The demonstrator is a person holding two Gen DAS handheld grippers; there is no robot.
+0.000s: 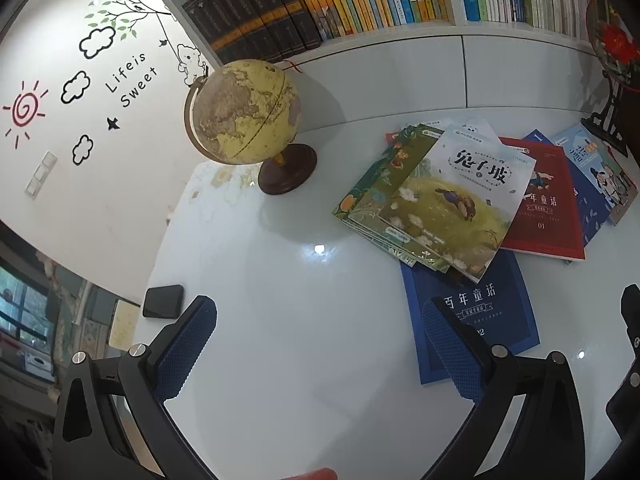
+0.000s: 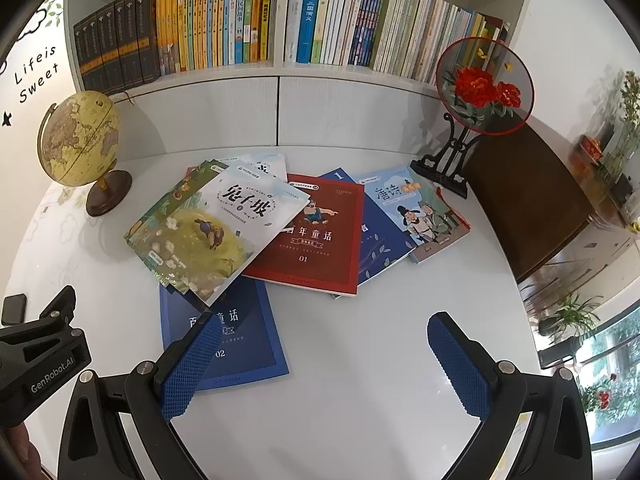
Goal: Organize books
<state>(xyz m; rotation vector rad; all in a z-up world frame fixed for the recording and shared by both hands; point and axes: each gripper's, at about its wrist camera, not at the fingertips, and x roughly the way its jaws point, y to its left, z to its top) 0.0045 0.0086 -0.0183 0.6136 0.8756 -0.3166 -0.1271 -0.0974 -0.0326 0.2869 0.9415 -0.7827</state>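
Observation:
Several books lie scattered and overlapping on a white table (image 2: 340,380). A rabbit picture book (image 2: 224,224) (image 1: 452,200) lies on top, over green books (image 1: 372,192), a red book (image 2: 316,236) (image 1: 548,208) and a blue book marked 02 (image 2: 236,340) (image 1: 480,312). Further right lie another blue book (image 2: 376,240) and a light blue poetry book (image 2: 420,212) (image 1: 600,172). My left gripper (image 1: 320,344) hovers open over bare table, left of the blue book. My right gripper (image 2: 324,364) is open above the table, its left finger (image 2: 188,372) over the blue book's corner. Neither holds anything.
A globe (image 1: 244,116) (image 2: 80,140) stands at the back left. A framed round fan with red flowers (image 2: 484,88) stands at the back right. A full bookshelf (image 2: 280,20) runs along the back. A black phone (image 1: 164,300) lies near the table's left edge. A dark cabinet (image 2: 532,184) stands to the right.

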